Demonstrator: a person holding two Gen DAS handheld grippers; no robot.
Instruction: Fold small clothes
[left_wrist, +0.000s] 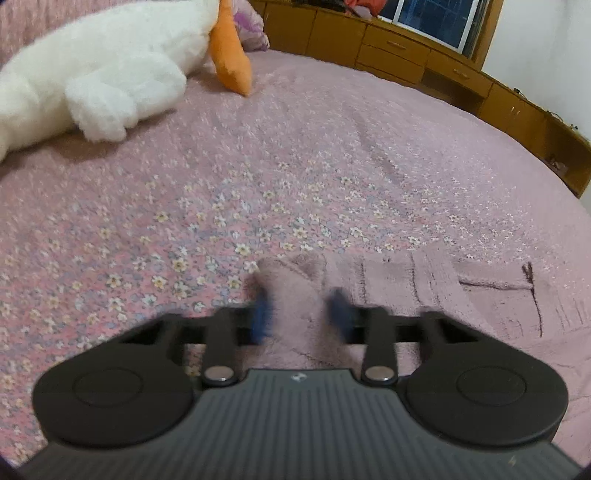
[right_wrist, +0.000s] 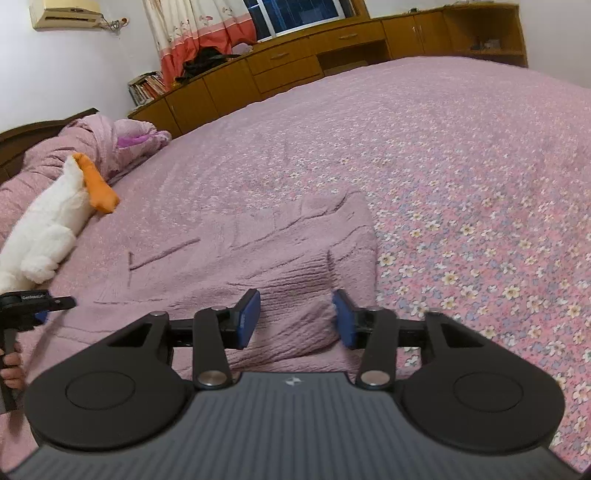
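A fuzzy pink garment (left_wrist: 413, 288) with dark seam lines lies flat on the flowered pink bedspread (left_wrist: 295, 166). My left gripper (left_wrist: 301, 312) is shut on a bunched corner of it, and the fabric bulges up between the blurred blue pads. In the right wrist view the same garment (right_wrist: 221, 266) spreads out to the left. My right gripper (right_wrist: 295, 317) has a ribbed edge of it filling the gap between its blue pads (right_wrist: 247, 319), gripped. The left gripper (right_wrist: 37, 306) shows at the left edge, held by a hand (right_wrist: 11, 369).
A white plush toy (left_wrist: 92, 74) with an orange part (left_wrist: 232, 59) lies at the far left of the bed. A rolled pink quilt (right_wrist: 92, 140) sits by the headboard. Wooden cabinets (right_wrist: 295, 62) and a window line the bed's far side.
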